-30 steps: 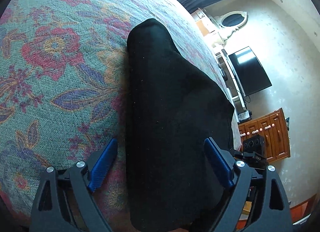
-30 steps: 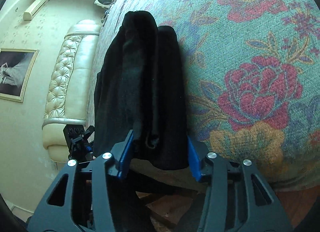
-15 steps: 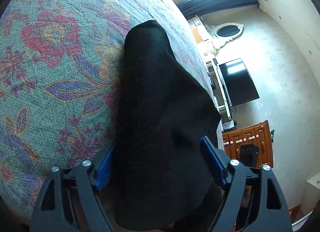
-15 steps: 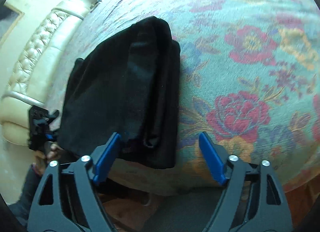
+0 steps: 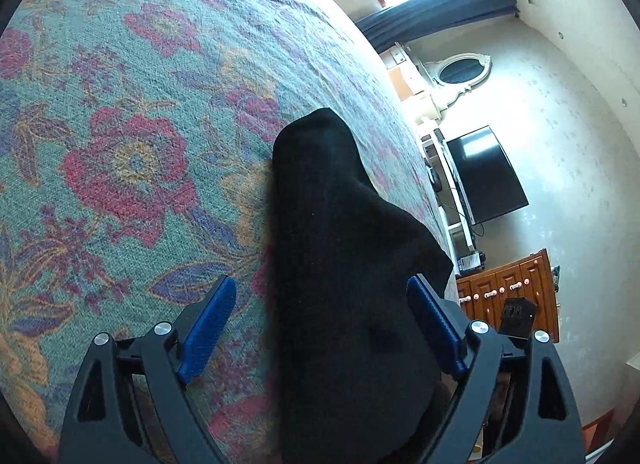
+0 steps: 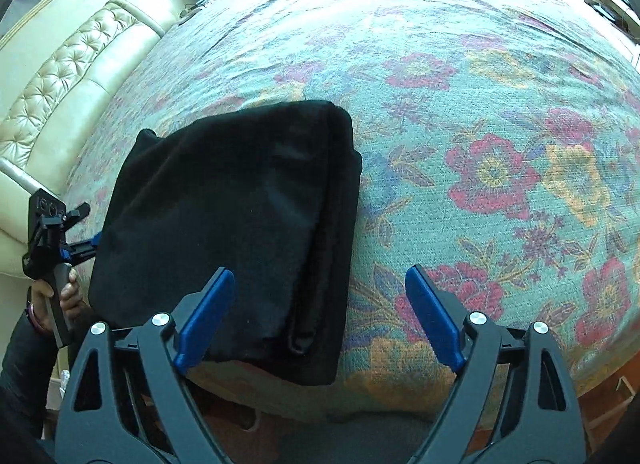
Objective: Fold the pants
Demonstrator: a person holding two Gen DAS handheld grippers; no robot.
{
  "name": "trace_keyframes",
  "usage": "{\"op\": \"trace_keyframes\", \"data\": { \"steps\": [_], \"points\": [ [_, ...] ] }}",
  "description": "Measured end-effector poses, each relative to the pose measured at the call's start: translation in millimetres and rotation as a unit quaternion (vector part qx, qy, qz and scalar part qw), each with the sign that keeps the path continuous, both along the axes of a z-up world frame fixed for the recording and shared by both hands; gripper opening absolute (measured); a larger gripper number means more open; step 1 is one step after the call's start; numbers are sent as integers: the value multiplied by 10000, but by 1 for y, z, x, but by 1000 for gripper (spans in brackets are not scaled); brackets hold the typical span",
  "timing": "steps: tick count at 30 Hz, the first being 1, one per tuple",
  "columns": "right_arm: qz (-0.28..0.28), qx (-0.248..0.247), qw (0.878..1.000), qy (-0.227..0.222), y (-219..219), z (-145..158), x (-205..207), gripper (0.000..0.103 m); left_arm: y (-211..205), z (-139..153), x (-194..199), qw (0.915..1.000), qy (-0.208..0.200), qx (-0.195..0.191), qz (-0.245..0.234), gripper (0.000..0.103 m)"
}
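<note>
- Both tongs stand with jaws apart and nothing clamped.
- Right tongs [image 6: 316, 316] hang above the near edge of the bed [image 6: 500, 104]; their jaws are opening. One blue pad [image 6: 204, 316] sits over the near edge of the pants [image 6: 240, 224], the other over bare cover, and neither pad seems to press on the cloth.
- Left tongs [image 5: 320, 328] point low along the pants [image 5: 344, 284] from the other side. The dark cloth fills much of the gap between their pads; the right pad [image 5: 436, 328] lies against or just beside the cloth edge, which one I cannot tell, and the left pad is clear of it over the cover.
- Pants lie folded in a black, roughly square stack on the flowered cover, close to the bed's near edge, with layered folds showing along the stack's right side in the right view.
- In the right view the left tongs [image 6: 56, 232] show at the stack's left edge, held by a hand [image 6: 60, 296] in a dark sleeve.
- Headboard [image 6: 68, 76], cream and tufted, stands beyond the stack on the left.
- TV [image 5: 484, 176] and a wooden cabinet [image 5: 516, 292] stand by the far wall in the left view.
</note>
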State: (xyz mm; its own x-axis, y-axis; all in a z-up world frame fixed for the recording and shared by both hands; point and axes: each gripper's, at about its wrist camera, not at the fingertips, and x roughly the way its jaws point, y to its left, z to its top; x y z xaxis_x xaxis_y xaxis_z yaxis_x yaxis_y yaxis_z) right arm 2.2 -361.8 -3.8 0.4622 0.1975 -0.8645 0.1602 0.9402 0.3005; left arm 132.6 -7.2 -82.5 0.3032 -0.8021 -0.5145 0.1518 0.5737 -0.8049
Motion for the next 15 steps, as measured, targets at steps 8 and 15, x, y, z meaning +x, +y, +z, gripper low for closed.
{"op": "trace_keyframes", "data": {
  "steps": [8, 15],
  "points": [
    [-225, 648, 9976, 77, -19, -21, 24, 88, -33, -5, 12, 9991, -90, 27, -408, 86],
    [-102, 833, 9964, 146, -16, -33, 31, 93, -46, -6, 14, 9986, -179, 30, -491, 86]
  ]
}}
